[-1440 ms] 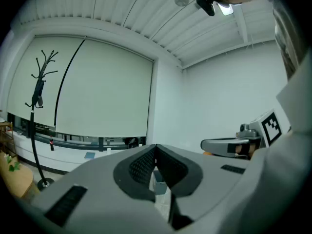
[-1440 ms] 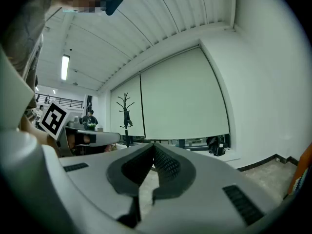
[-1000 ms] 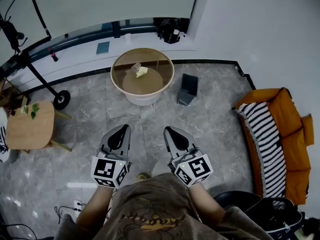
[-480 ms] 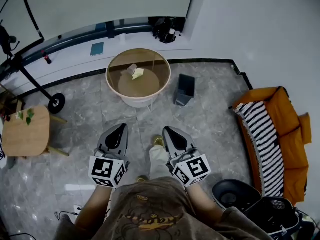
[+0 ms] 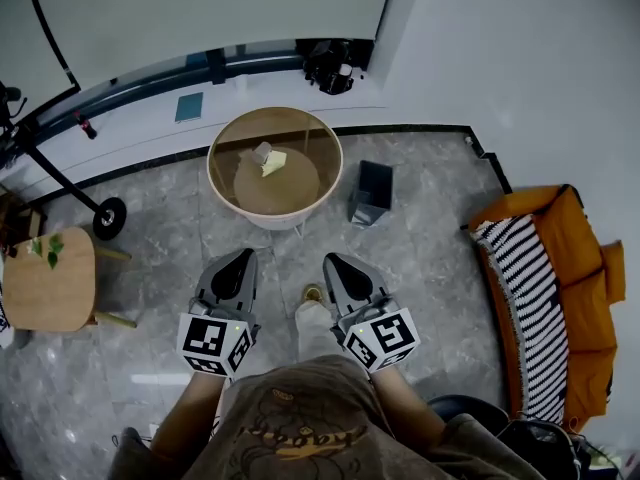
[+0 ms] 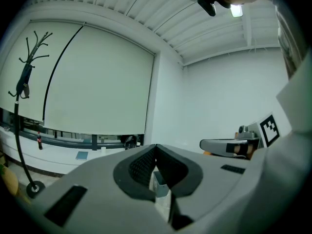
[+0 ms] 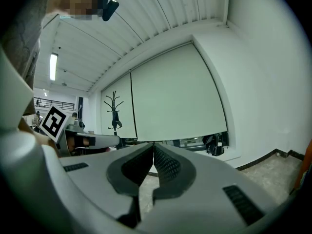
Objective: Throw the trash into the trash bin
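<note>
Trash on show: a crumpled yellow scrap of paper [image 5: 275, 163] and a small pale-grey piece [image 5: 261, 152] touching its left edge lie near the middle of a round, pale-rimmed table [image 5: 278, 216] with a clear top over a wooden disc. Which of the two levels bears them cannot be told from above. A dark square trash bin [image 5: 372, 192] stands on the grey marbled floor [image 5: 440, 258] just right of the table. On the table's near side, well apart from it, the person's left gripper [image 5: 246, 256] and right gripper [image 5: 331, 260] point toward it, side by side. Each has its jaws together, tips meeting, with nothing clamped between them. An orange sofa [image 5: 575, 268] with a striped throw stands far right of the table. The task looks not yet begun, as both pieces lie untouched. The paper should be feather-light and soft, likelier to crush than to slip, so a pinch across the thickest fold of the crumple seems safest. The grey piece, too small to identify, looks light as well and may skid or topple if nudged. It would best be taken across its sides from above, once the jaws have been opened.
</note>
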### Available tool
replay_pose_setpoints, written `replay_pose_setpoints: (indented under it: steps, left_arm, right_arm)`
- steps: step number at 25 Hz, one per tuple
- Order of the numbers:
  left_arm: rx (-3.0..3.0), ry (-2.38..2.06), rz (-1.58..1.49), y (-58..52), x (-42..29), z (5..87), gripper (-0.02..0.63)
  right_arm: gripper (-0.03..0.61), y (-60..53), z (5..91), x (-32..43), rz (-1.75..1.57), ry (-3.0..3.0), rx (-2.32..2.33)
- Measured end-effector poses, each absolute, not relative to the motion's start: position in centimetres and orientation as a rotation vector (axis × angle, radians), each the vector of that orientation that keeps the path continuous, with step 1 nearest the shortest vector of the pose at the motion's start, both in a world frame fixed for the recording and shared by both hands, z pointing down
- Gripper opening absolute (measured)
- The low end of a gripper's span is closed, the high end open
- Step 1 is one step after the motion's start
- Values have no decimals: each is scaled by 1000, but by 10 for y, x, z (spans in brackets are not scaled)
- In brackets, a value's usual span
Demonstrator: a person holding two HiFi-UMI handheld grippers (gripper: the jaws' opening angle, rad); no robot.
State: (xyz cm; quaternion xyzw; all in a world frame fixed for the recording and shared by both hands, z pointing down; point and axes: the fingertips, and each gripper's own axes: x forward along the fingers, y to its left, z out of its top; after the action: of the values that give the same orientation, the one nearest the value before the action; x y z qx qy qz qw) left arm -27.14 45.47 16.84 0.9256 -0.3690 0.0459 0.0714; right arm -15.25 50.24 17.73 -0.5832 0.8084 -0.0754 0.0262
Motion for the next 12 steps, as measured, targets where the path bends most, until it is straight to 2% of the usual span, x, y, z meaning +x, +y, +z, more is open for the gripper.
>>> replay_pose_setpoints:
  steps: [12]
  left_arm:
    - [2737,-1142,163,358,-219,154,17]
  right_arm:
    - [19,402,165,-100,-288,2554,-1740]
